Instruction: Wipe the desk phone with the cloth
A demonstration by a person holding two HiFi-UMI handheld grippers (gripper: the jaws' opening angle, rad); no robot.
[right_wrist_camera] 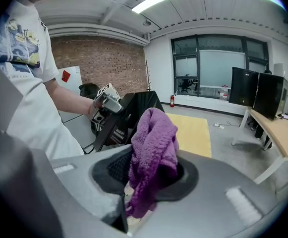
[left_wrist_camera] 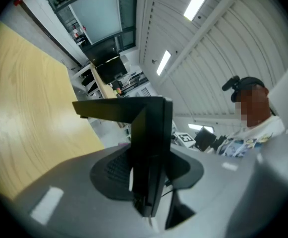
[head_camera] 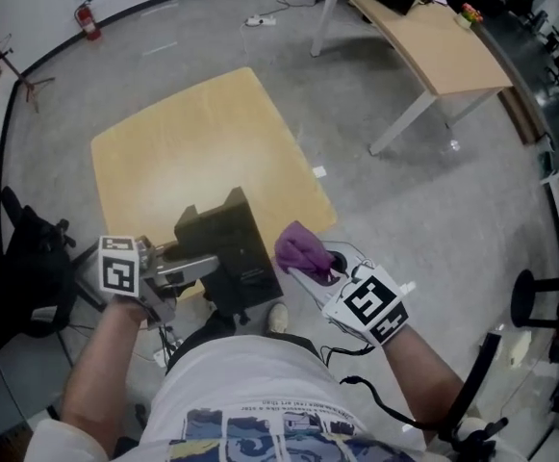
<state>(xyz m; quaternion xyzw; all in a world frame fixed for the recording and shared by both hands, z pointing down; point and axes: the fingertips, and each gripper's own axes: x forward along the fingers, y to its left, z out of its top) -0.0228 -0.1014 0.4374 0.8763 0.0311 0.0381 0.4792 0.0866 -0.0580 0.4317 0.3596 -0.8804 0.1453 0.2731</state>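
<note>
The pale wooden worktop (head_camera: 192,152) lies ahead of the person, and its upper surface carries nothing that shows in the head view. The black desk phone (head_camera: 231,248) sits over the worktop's near corner, close to the person's body. It looks raised and tilted rather than resting flat, though whether any part of it touches the wood cannot be told.

The left gripper (head_camera: 202,266) comes in level from the left, and its jaws are clamped on the phone's edge. In the left gripper view the phone (left_wrist_camera: 151,148) runs edge-on straight between the pads. This hold probably serves to steady the phone and turn its broad face toward the other hand, so the face can be rubbed without sliding away.

The right gripper (head_camera: 310,268) angles downward just beside the phone's right side, with its jaws closed on the purple cloth (head_camera: 301,248). A thick bunch of the cloth (right_wrist_camera: 153,148) stands out beyond the jaw tips, and a short tail hangs below them. That loose wad in front seems deliberate, since the soft fabric and not the hard gripper would meet the phone's surface
</note>
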